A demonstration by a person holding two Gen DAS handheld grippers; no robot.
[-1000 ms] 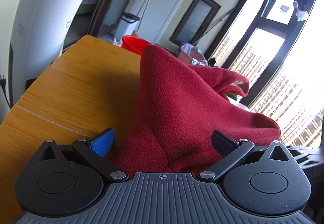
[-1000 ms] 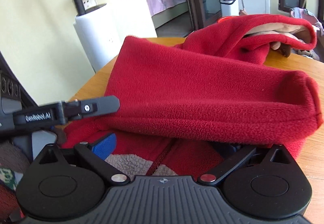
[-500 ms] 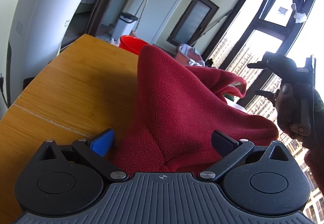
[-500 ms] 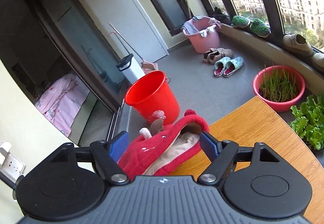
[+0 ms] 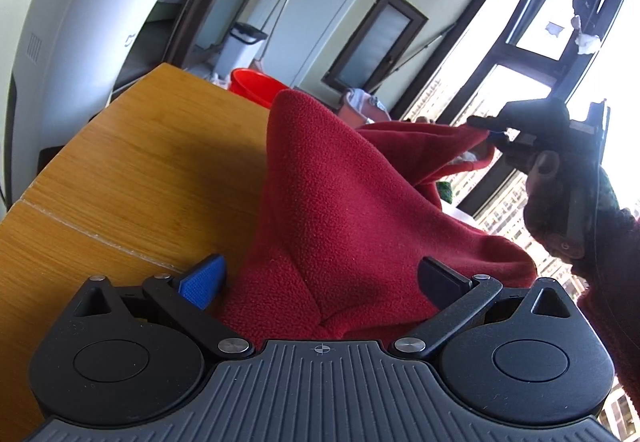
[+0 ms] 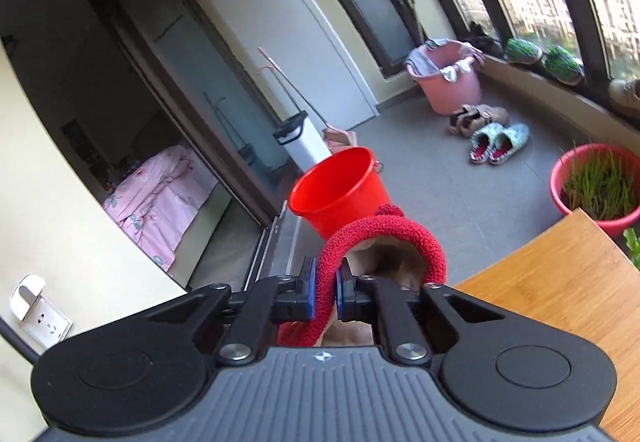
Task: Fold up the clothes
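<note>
Left wrist: red fleece garment (image 5: 360, 210) heaped on bench (image 5: 132, 170), left gripper (image 5: 320, 278) fingers spread around its near bulk | Right wrist: right gripper (image 6: 324, 292) fingers clamp hem mid-fold; next, likely carry edge across.

Left gripper (image 5: 320, 278): fingers spread wide, blue pad (image 5: 202, 281) one side, dark pad (image 5: 440, 276) other, held low and level. Right gripper (image 6: 325, 288): fingers pressed together, blue pads pinching red fleece garment (image 6: 384, 242) rim, fabric squeezed thin between them. In left wrist view, right gripper (image 5: 494, 130) raised at upper right, gripped by person's hand (image 5: 556, 198); dark knitted sleeve (image 5: 612, 282) below it.
</note>
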